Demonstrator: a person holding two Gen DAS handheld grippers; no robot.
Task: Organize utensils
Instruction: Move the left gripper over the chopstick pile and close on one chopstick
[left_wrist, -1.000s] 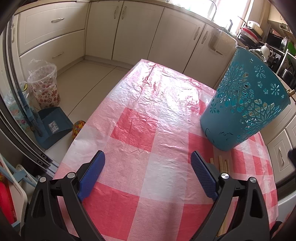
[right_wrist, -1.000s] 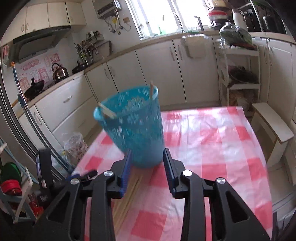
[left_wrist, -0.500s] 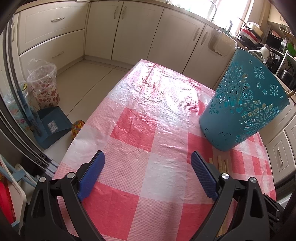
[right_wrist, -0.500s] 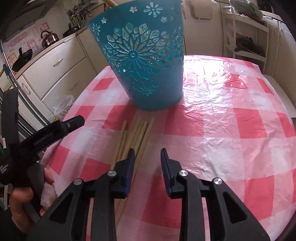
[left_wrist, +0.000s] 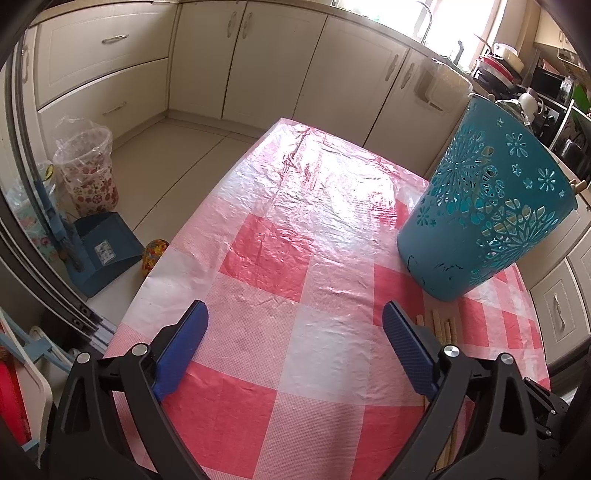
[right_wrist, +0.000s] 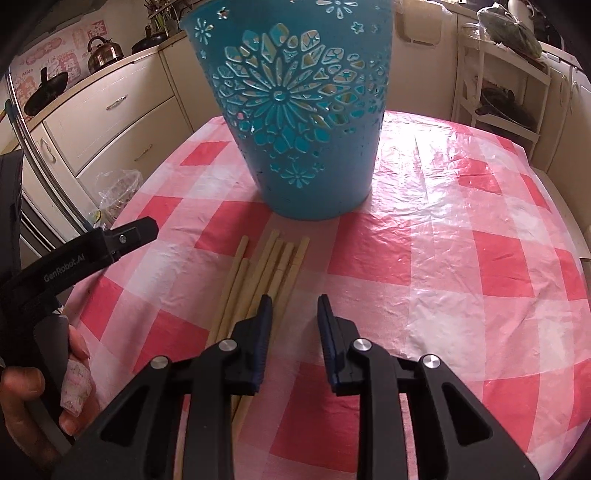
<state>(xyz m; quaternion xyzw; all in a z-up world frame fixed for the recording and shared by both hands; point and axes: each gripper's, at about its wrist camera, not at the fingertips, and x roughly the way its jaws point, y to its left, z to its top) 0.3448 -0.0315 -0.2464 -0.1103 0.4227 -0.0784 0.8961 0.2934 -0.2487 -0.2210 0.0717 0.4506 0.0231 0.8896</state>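
**Right gripper drops in over the chopsticks**

Down and forward since a second ago, the right gripper (right_wrist: 291, 306) now hangs low over the chopsticks (right_wrist: 269, 266), its jaws narrowed but parted, clamped on nothing; the sticks lie just left of the gap. Those thin wooden sticks look light, stiff and apt to roll on the slick plastic tablecloth (right_wrist: 461, 221), so I'd pinch one near mid-length. They lie bunched just in front of the teal basket (right_wrist: 295, 110), tips towards it. Beside the basket, the left gripper (left_wrist: 295, 332) has not budged, jaws wide apart and empty.
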